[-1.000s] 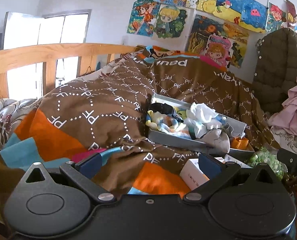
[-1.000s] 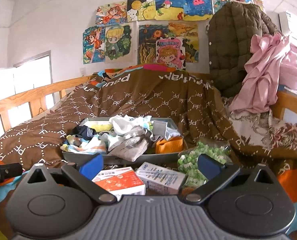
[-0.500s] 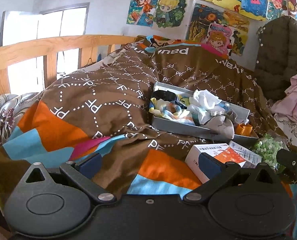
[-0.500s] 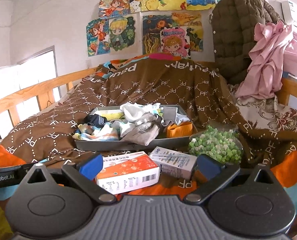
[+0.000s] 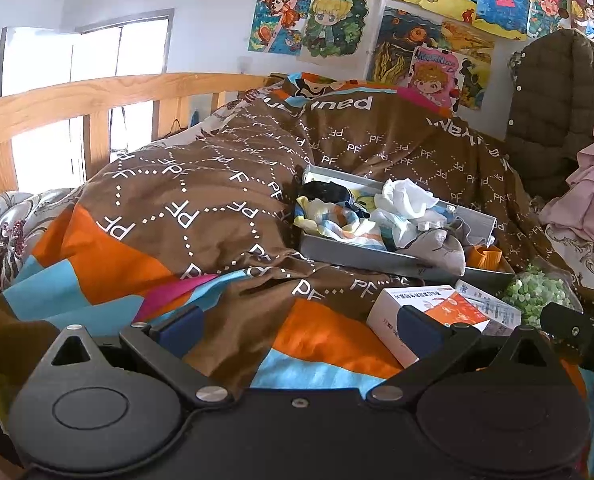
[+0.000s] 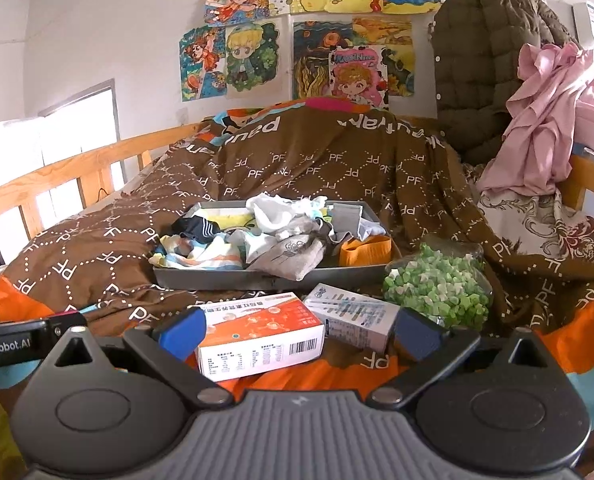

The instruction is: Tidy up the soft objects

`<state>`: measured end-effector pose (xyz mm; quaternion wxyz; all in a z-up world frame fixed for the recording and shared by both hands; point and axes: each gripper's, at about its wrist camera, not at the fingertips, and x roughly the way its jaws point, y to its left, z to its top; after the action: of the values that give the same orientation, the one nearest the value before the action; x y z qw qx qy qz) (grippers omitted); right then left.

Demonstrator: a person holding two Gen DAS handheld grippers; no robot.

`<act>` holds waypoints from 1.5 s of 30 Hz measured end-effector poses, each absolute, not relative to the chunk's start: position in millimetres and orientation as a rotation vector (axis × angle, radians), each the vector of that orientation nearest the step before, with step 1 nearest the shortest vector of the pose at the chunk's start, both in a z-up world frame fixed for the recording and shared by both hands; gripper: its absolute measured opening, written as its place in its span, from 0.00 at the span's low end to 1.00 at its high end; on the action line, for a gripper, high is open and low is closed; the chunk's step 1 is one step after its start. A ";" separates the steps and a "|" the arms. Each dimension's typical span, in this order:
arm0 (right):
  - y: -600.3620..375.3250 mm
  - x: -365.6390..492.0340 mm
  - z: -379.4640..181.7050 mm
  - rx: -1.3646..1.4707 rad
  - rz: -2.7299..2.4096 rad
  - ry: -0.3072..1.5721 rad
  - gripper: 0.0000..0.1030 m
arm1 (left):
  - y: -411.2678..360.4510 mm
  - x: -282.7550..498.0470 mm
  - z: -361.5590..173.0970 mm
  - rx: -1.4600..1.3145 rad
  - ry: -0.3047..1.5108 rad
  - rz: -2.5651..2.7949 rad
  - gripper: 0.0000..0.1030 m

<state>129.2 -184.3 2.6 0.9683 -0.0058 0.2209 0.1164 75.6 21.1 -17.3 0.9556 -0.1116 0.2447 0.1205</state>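
- While both grippers hover low over the brown patterned quilt, the left gripper has its blue-padded fingers spread wide apart with nothing between them — only quilt lies ahead of it.
- Spread just as wide, the right gripper holds nothing; an orange-and-white box lies on the quilt directly ahead of it, between the lines of its two fingers but not touched by either.
- Just beyond that box and towards the right finger sits a white-and-blue box, touching or nearly touching the first.
- Farther ahead of the right gripper stands the grey tray, heaped with soft clothes — white, striped, dark and grey pieces, one grey piece drooping over the near wall.
- An orange cloth sits in the tray's right end.
- Ahead and to the right of the right gripper, beside the tray, lies a clear bag of green pieces.
- From the left gripper, the tray is ahead and to the right.
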 end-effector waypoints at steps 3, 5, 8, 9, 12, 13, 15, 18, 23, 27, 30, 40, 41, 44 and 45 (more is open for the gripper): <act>-184.2 129.1 2.5 -0.012 0.235 0.446 1.00 | 21.4 75.5 -17.5 -0.228 0.497 0.245 0.99; -183.6 129.2 2.4 -0.013 0.236 0.448 1.00 | 21.4 75.5 -17.4 -0.226 0.497 0.245 0.99; -183.6 129.2 2.0 -0.012 0.236 0.449 1.00 | 21.4 75.3 -17.5 -0.223 0.496 0.244 0.99; -183.7 129.3 1.8 -0.012 0.236 0.450 1.00 | 21.3 75.2 -17.5 -0.223 0.496 0.244 0.99; -184.2 130.2 0.2 -0.011 0.236 0.457 1.00 | 21.8 74.8 -17.7 -0.221 0.497 0.246 0.99; -184.5 130.2 0.1 -0.012 0.237 0.458 1.00 | 21.7 74.8 -17.6 -0.222 0.496 0.246 0.99; -184.5 130.0 0.0 -0.011 0.238 0.456 1.00 | 21.8 74.9 -17.6 -0.223 0.496 0.245 0.99; -184.4 130.2 -0.3 -0.012 0.237 0.458 1.00 | 22.5 74.6 -17.6 -0.226 0.497 0.245 0.99; -184.3 130.2 0.1 -0.012 0.237 0.458 1.00 | 22.3 74.5 -17.6 -0.227 0.497 0.244 0.99; -184.3 130.7 -0.3 -0.012 0.238 0.459 1.00 | 21.7 74.3 -17.7 -0.227 0.500 0.244 0.99; -184.2 130.4 -0.6 -0.012 0.237 0.460 1.00 | 20.8 73.8 -17.5 -0.227 0.500 0.243 0.99; -183.9 130.6 -0.1 -0.012 0.237 0.460 1.00 | 21.6 72.7 -11.2 -0.315 0.510 0.189 0.99; -183.9 130.5 -0.2 -0.012 0.237 0.460 1.00 | 20.9 72.5 -10.4 -0.309 0.507 0.186 0.99; -184.0 130.5 0.1 -0.012 0.237 0.460 1.00 | 18.2 71.8 -8.3 -0.293 0.501 0.184 0.99; -184.0 130.5 0.2 -0.012 0.237 0.460 1.00 | 18.5 71.9 -8.0 -0.295 0.501 0.179 0.99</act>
<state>130.5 -184.0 0.2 0.9667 -0.0059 0.2274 0.1172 71.9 18.5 -8.0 0.9541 -0.1453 0.2468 0.0879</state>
